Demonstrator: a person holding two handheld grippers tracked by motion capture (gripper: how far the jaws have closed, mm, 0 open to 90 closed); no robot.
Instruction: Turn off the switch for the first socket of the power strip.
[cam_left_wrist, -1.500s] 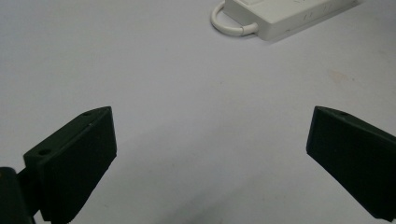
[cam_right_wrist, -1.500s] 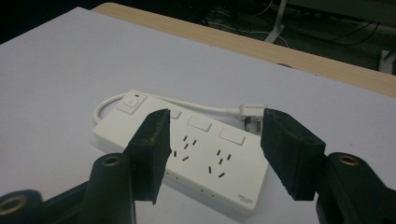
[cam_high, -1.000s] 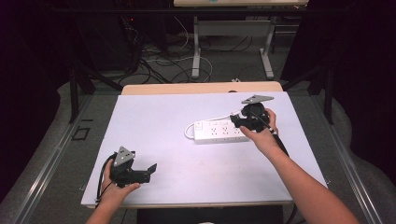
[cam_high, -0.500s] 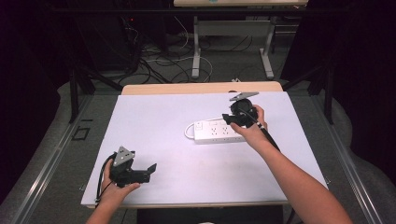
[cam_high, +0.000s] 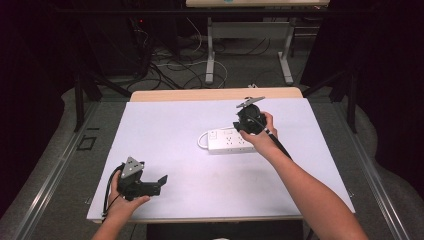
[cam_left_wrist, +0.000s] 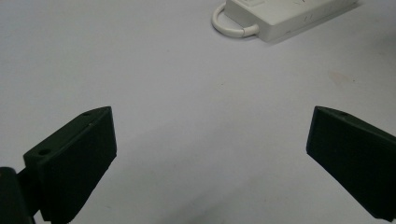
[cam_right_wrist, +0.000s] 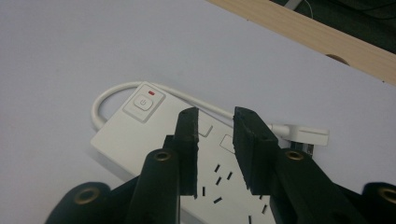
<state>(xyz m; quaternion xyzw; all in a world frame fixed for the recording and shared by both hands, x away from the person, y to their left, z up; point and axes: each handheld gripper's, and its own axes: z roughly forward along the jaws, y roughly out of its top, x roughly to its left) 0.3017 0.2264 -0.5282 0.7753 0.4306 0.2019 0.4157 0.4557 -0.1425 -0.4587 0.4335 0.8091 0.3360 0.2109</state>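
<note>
A white power strip (cam_high: 227, 141) lies on the white table right of centre, its cable looped at the left end. Its switch (cam_right_wrist: 143, 102) has a red light lit beside it. My right gripper (cam_high: 241, 127) hovers just over the strip's middle, tilted down at it. In the right gripper view the jaws of the right gripper (cam_right_wrist: 215, 116) are nearly together with nothing between them, above the sockets and short of the switch. My left gripper (cam_high: 161, 180) rests near the front left edge, wide open and empty. The left gripper (cam_left_wrist: 210, 126) faces the distant power strip (cam_left_wrist: 285, 16).
The strip's plug (cam_right_wrist: 303, 135) lies on the table behind it. A wooden strip (cam_high: 215, 94) borders the table's far edge. Beyond it are desk legs (cam_high: 210, 50) and loose cables on the floor.
The right gripper has moved left and slightly away along the power strip, toward its switch end. The left gripper has stayed put.
</note>
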